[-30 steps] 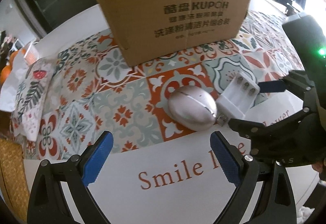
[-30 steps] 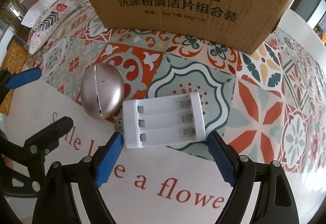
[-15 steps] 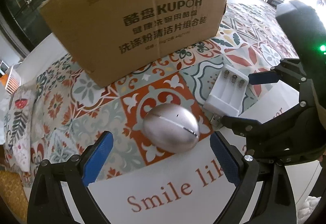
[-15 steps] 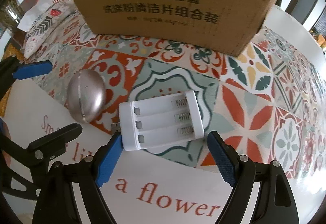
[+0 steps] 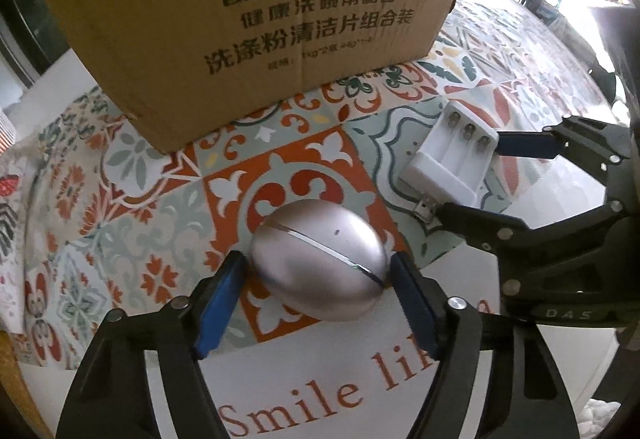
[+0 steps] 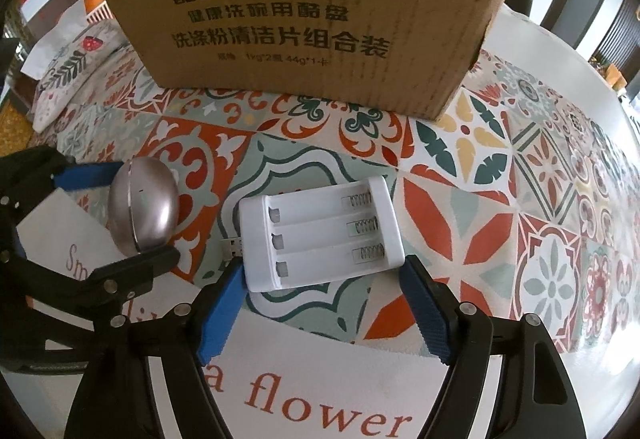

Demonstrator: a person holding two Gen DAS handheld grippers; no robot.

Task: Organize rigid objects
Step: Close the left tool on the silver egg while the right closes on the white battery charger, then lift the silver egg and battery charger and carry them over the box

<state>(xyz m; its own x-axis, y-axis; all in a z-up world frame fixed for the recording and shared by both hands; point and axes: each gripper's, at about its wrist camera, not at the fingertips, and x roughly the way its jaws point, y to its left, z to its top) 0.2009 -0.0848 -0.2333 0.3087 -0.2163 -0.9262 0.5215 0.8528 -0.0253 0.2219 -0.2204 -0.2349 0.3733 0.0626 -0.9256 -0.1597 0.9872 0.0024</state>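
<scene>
We note the silver egg-shaped case point(image 5: 320, 263) at lower centre of the left wrist view, lying on the patterned tablecloth point(image 5: 132, 199) where it meets a white mat with red lettering point(image 5: 304, 391). The left gripper point(image 5: 316, 279) straddles it; its jaws have just been closing, and the blue pads sit at the shell's two flanks, the right one apparently touching, the left with a sliver of gap, so we judge the grip not yet firm. In the right wrist view the white battery charger point(image 6: 320, 235) lies centre frame, its USB plug pointing left. The right gripper point(image 6: 322, 289) brackets its near end; its jaws have also just been closing, pads still apart from the plastic. The cardboard box point(image 6: 312, 11) stands behind both items, presumably the destination, which would explain the paired approach.
</scene>
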